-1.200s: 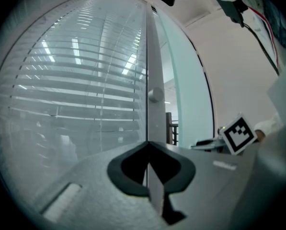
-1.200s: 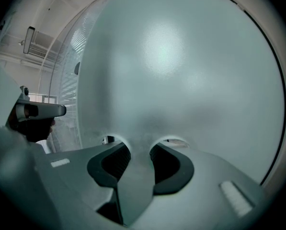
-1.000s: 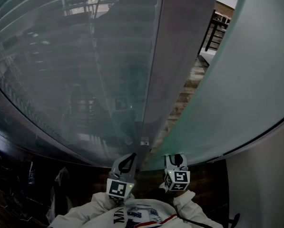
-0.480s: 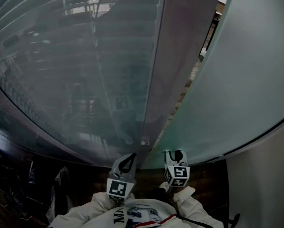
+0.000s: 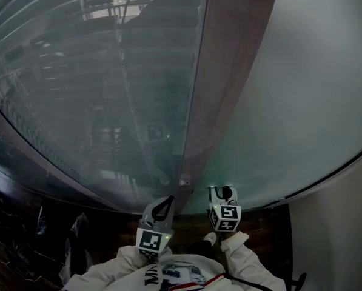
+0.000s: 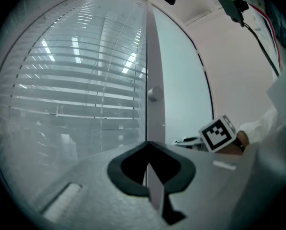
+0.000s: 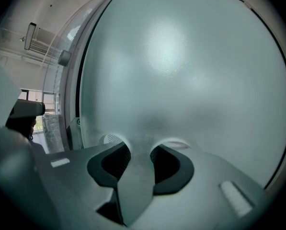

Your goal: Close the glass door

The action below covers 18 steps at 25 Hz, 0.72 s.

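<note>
Grey post (image 5: 229, 71), glass door (image 5: 302, 102) edge just beside it

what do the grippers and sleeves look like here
The left gripper and the right gripper are light grey plastic with dark, curved inner pads. Each carries a white cube with black square markers. The sleeves are off-white.
</note>
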{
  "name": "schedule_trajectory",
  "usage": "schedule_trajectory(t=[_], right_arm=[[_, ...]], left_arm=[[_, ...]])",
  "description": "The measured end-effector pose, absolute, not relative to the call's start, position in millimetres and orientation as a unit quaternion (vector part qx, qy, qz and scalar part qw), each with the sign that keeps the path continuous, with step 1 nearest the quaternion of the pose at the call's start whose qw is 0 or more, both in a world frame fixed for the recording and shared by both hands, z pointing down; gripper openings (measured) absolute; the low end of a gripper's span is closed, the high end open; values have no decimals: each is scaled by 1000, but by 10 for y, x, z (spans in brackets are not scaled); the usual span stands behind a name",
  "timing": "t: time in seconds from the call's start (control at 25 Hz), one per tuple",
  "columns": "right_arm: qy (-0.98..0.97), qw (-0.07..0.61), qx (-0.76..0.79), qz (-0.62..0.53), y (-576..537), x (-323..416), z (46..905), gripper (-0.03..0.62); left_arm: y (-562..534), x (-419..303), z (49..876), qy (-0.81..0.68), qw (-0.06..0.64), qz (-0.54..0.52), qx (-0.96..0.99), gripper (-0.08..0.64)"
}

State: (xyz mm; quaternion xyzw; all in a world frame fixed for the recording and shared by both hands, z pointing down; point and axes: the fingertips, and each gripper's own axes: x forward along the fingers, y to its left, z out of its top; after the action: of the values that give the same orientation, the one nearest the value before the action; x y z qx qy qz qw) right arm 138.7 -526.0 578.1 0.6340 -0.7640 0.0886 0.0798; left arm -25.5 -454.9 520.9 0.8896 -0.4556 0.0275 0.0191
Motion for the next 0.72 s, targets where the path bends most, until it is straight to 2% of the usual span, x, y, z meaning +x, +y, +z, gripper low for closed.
schedule_trajectory(t=[0.72], right_arm=[[-762, 80, 638, 79, -5399, 1374, 5770, 124]], left_arm=[[-4501, -271, 5219, -457, 19, 30, 889, 3]])
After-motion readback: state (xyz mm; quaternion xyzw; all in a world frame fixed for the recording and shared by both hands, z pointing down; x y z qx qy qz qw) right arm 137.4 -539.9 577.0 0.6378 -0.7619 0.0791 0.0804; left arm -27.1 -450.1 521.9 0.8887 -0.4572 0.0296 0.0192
